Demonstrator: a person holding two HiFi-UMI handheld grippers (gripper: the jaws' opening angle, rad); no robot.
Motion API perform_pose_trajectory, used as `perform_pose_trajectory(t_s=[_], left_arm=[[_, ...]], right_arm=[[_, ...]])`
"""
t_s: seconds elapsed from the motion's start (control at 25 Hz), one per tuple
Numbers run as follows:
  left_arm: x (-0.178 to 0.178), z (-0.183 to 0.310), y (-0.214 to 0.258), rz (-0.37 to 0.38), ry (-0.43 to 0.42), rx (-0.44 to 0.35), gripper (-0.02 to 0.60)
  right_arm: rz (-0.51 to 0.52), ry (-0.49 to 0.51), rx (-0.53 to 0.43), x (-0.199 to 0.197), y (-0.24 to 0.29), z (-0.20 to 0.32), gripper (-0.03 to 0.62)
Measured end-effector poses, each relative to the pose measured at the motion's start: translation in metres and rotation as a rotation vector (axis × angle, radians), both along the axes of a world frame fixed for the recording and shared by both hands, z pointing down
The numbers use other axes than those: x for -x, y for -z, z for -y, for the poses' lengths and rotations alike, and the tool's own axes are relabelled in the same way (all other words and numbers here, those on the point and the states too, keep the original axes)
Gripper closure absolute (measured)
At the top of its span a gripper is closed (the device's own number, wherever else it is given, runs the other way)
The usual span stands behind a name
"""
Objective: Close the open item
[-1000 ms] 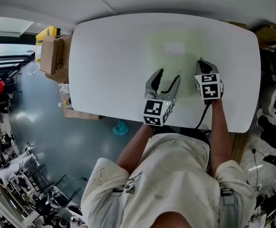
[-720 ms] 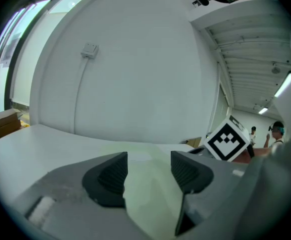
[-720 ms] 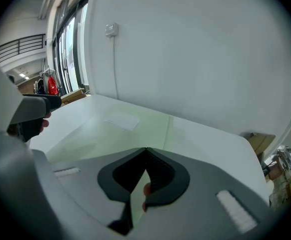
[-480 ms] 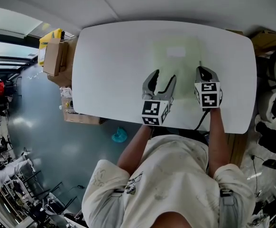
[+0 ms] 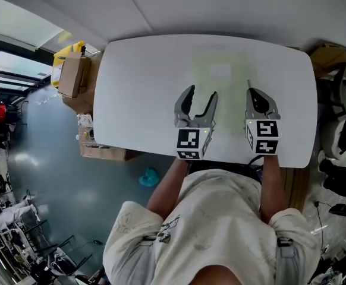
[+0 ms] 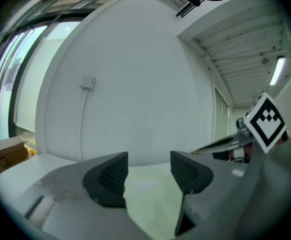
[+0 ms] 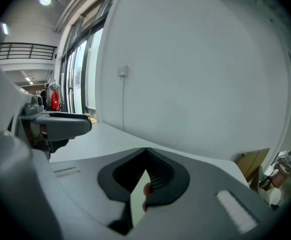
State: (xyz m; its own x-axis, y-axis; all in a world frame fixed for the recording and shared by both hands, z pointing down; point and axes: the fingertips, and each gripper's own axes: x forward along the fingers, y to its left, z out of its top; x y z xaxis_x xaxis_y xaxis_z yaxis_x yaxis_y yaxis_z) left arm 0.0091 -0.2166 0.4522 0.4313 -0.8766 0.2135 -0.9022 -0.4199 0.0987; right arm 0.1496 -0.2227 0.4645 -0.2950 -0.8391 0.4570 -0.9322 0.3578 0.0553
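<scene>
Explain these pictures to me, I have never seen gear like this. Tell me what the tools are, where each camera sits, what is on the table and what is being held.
There is no robot. A person stands at a white table and holds a hand-operated two-jaw gripper in each hand. The head view comes from a camera on the person's head, looking down. The other two views come from cameras riding on the grippers, each looking along its own jaws.

A pale green flat sheet-like item lies on the table; what it is exactly is hard to tell. The left gripper has its jaws apart, with nothing between them. The right gripper has its jaws together, and nothing is visibly held.
</scene>
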Motion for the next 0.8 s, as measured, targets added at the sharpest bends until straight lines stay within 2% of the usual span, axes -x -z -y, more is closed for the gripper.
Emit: perform_pose_trajectory(t_s=[0.32, 0.48, 0.56, 0.8], left_arm=[[0.007, -0.007, 0.067, 0.091, 0.035, -0.205, 0.307], [0.009, -0.011, 0.096, 0.041, 0.076, -0.241, 0.308], [0.011, -0.013, 0.109, 0.049, 0.087, -0.266, 0.313], [0.011, -0.019, 0.126, 0.054, 0.108, -0.292, 0.342]], right_arm=[[0.079, -0.032, -0.199, -0.004, 0.081, -0.012, 0.592], [0.110, -0.058, -0.317, -0.010, 0.117, -0.018, 0.591], [0.120, -0.062, -0.360, -0.011, 0.130, -0.021, 0.592], [0.110, -0.057, -0.396, -0.013, 0.143, -0.028, 0.592]])
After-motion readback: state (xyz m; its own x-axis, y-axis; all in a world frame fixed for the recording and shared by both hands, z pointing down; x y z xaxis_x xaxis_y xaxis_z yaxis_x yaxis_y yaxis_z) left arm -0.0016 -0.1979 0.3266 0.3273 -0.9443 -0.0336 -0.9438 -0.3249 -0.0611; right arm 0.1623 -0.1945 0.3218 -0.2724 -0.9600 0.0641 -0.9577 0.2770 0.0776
